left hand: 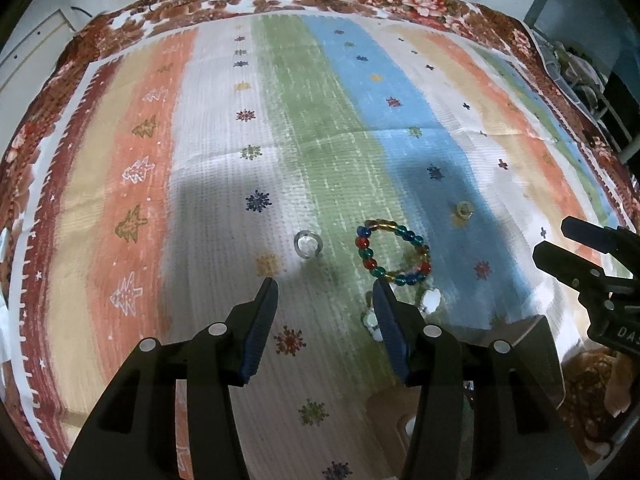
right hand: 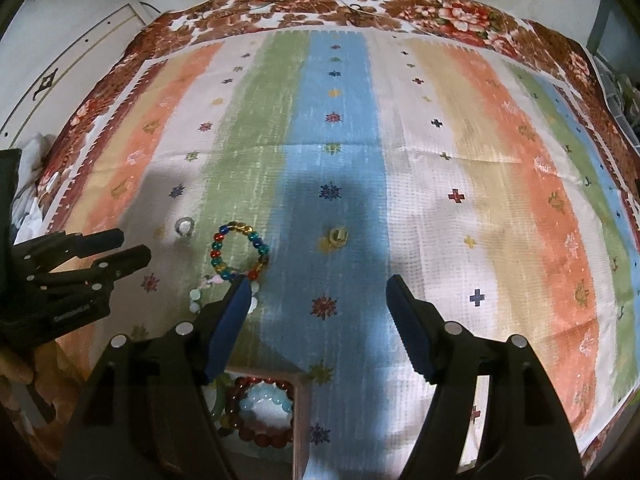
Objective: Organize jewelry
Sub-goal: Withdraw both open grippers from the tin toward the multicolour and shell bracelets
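Both grippers wide open and empty: left gripper point(left hand: 324, 286) low over the cloth point(left hand: 224, 184), right gripper point(right hand: 318, 286) likewise. Bead bracelet point(left hand: 394, 254) flat on the green and blue stripes just ahead of the left fingers, clear ring point(left hand: 308, 243) to its left, gold ring point(left hand: 464, 210) to its right, white beads point(left hand: 430, 299) just behind, box point(right hand: 302, 404) with more bracelets below the right gripper. Probably light, limp and slippery, the rings tiny; best pinched across one side of the bead loop, on a soft, creased, striped cloth with plenty of room beyond.

A striped cloth point(right hand: 400, 184) is covering the bench, carrying a multicolored bead bracelet point(right hand: 239, 251), a clear ring point(right hand: 185, 227), a gold ring point(right hand: 337, 236), pale beads point(right hand: 195, 300) and a wooden box point(right hand: 302, 420).
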Motion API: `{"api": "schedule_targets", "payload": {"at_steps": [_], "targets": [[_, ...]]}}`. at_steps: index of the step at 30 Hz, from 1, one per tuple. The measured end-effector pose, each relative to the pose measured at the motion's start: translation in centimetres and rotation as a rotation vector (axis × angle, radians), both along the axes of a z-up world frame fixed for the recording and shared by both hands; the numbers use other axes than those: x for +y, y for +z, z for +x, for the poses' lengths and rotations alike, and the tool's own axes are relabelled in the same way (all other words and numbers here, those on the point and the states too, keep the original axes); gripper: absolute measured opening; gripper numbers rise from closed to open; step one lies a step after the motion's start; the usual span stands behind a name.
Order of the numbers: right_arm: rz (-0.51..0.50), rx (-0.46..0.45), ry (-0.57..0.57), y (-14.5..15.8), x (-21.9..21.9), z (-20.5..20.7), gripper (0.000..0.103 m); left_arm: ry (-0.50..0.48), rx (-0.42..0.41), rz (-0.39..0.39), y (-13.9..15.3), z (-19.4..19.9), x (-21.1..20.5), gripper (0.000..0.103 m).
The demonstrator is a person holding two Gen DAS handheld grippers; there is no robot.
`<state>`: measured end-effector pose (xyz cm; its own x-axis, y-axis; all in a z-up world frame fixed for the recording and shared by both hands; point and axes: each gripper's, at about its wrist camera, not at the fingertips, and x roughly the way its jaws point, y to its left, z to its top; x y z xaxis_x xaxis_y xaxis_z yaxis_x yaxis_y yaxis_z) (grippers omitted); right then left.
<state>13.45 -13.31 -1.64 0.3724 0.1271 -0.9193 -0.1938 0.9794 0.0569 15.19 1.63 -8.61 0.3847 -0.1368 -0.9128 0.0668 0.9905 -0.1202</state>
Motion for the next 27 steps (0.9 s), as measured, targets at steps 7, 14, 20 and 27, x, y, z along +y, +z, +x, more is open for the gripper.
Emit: {"api": "schedule_targets", "payload": {"at_steps": [7, 14, 20, 27], "targets": [[-0.031, 0.039, -0.008, -1.6, -0.1, 2.2, 0.07, 0.005, 0.035, 0.023, -1.1, 1.8, 0.2, 0.05], [-0.045, 0.085, -0.004, -3.2, 0.0, 4.2, 0.07, -0.001, 0.059, 0.044, -2.2, 3.5, 0.1, 0.05], [-0.08, 0.109, 0.012, -4.5, 0.5, 5.7, 0.07, -0.004, 0.08, 0.045, -3.1, 4.8, 0.1, 0.05], [-0.083, 0.148, 0.007, -6.3, 0.5, 7.4, 0.07, -0.02, 0.112, 0.062, -4.5, 5.6, -0.1, 0.05]]}}
